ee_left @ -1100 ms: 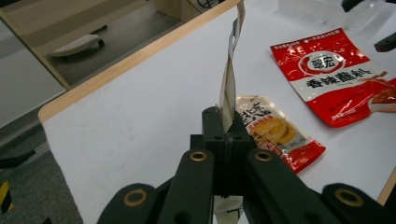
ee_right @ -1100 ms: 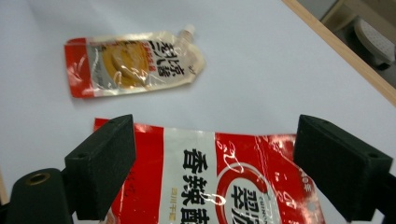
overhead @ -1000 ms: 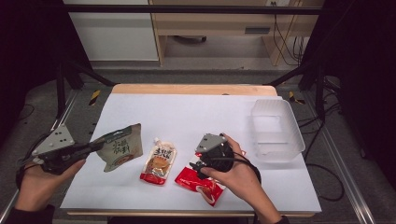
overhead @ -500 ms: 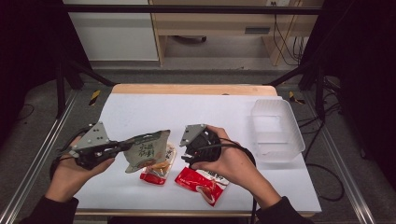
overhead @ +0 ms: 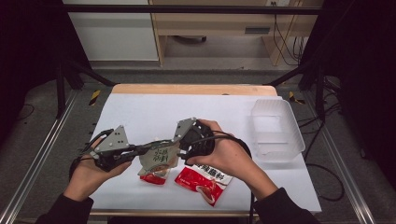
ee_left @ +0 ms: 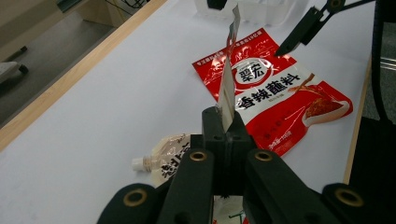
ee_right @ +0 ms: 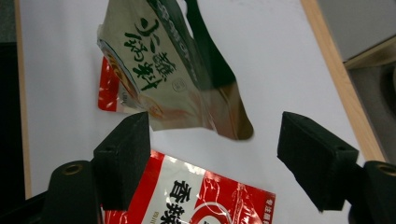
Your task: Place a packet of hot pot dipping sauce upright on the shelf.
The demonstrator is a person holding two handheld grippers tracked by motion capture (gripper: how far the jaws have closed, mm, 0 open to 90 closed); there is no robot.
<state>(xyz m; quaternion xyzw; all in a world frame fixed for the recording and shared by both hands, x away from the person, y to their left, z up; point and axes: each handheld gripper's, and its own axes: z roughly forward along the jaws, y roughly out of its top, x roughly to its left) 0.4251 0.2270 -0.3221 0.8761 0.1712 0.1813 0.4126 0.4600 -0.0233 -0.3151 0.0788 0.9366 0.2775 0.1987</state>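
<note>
I am looking down at the white-covered table (overhead: 140, 112), where a clear rectangular plastic tray (overhead: 276, 130) is sitting well off to the right of my right gripper (overhead: 173, 148). Just below that gripper a large red flat sauce packet (overhead: 203, 179) is lying on the sheet. My left gripper (ee_left: 224, 122) is pinching the edge of a beige-and-silver foil pouch with dark green lettering (overhead: 159, 157), jaws clamped on it and lifting it clear of the table. The right gripper's jaws are standing wide apart, the foil pouch hanging just ahead of them and touching neither. Under the pouch a small red-bottomed spouted sachet with a white cap (ee_left: 161, 157) is resting.
</note>
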